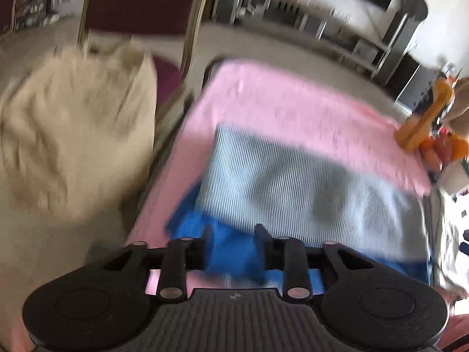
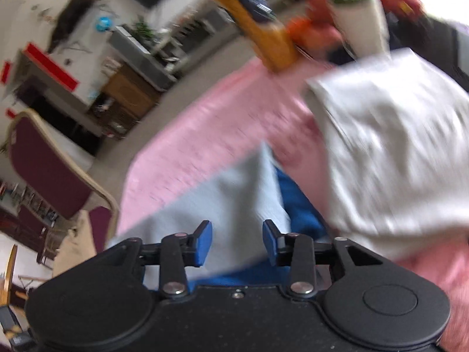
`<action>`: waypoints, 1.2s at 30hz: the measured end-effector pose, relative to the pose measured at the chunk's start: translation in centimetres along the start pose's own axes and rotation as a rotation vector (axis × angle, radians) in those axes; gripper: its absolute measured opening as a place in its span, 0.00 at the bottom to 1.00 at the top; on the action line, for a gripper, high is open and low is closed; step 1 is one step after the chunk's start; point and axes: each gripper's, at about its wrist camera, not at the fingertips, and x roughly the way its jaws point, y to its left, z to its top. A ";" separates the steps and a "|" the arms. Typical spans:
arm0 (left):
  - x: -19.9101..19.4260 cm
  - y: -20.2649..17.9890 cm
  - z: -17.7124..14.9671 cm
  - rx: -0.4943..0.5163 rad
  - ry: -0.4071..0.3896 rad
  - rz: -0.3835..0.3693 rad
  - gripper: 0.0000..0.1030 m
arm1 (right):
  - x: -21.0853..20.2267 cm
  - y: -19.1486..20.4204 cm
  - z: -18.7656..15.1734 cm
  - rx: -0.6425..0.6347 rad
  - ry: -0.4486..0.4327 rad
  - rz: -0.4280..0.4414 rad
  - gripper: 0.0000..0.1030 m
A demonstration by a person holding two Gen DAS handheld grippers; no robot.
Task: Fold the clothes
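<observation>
1. The left gripper (image 1: 233,234) has its jaws apart, with blue cloth (image 1: 231,252) bunched between the fingers; blur hides whether they pinch it
2. The right gripper (image 2: 236,242) is released, its blue pads (image 2: 203,243) spread wide above the striped pale-blue garment (image 2: 234,202)
3. That garment lies flat on the pink tablecloth (image 1: 293,99), partly over the blue cloth
4. A beige garment (image 1: 73,129) is heaped on a maroon chair (image 1: 137,0) left of the table
5. A white folded garment (image 2: 390,146) rests on the cloth to the right, near an orange bottle (image 2: 263,29)
</observation>
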 end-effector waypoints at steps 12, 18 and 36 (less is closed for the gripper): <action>12.1 -3.1 5.8 0.105 -0.026 0.128 0.20 | 10.7 -2.1 6.1 0.003 0.001 -0.075 0.44; 14.9 -3.3 6.3 0.087 0.024 0.154 0.22 | 15.1 -5.4 6.1 0.109 0.050 -0.078 0.40; 13.6 -3.6 5.6 0.026 -0.005 0.170 0.13 | 13.5 -2.1 4.4 -0.159 -0.064 -0.329 0.28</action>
